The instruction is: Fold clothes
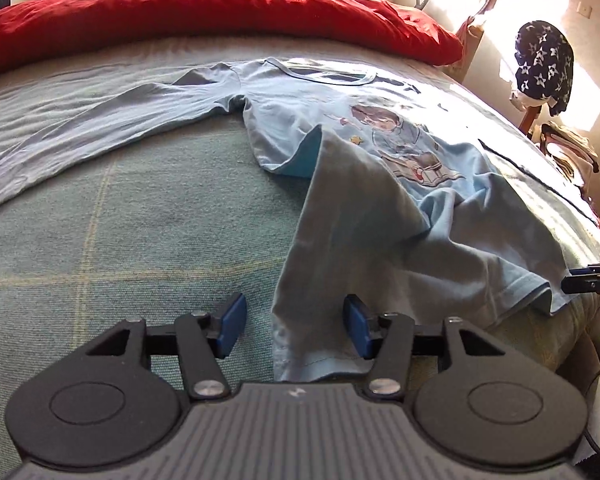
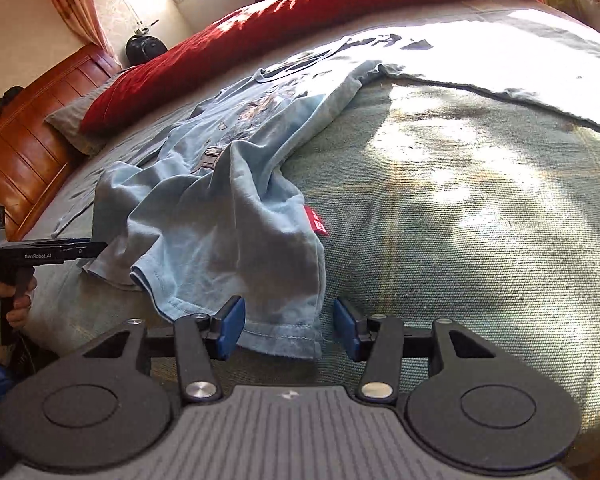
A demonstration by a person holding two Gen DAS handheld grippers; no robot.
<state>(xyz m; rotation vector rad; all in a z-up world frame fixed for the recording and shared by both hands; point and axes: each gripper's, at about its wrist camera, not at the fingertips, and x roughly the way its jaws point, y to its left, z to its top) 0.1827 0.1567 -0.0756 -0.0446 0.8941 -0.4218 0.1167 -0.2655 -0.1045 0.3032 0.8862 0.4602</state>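
Blue-padded left tongs (image 1: 294,330) stand apart, hem corner of the light-blue cotton long-sleeve shirt (image 1: 340,216) between the pads, unpinched; right tongs (image 2: 289,330) likewise apart around the other hem corner. Probably just laid for a fold. Shirt lies on the green woven bed cover (image 1: 140,220); open room on both sides, red duvet (image 1: 220,16) beyond.

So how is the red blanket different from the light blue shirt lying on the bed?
The red blanket is plain, bulky and bunched along the far side of the bed; the light blue shirt is thin, printed with a cartoon picture, and spread nearer the grippers with its hem rumpled and one long sleeve stretched out. Both are fabric resting on the bed.
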